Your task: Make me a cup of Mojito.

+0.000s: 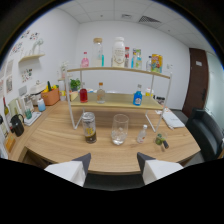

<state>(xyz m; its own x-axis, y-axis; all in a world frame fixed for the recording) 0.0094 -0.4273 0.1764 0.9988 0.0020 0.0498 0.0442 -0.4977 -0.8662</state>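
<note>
My gripper [113,161] is open, its two white fingers [80,164] held back from the wooden table [60,140] with nothing between them. Beyond the fingers stands an empty clear glass [119,129]. To its left is a tall glass [89,127] with dark liquid at the bottom. A small clear bottle [142,134] stands right of the empty glass. Further right, a small green and dark item [161,140] lies on the table. A potted green plant [75,85] sits on the lower shelf at the left.
A two-tier white wire rack [120,102] stands behind the glasses, holding red [83,94], clear [101,93] and blue [138,97] bottles below and several bottles and cans on top. An orange pot [50,96] and a black kettle [17,125] stand on the left. A dark chair [207,131] is at the right.
</note>
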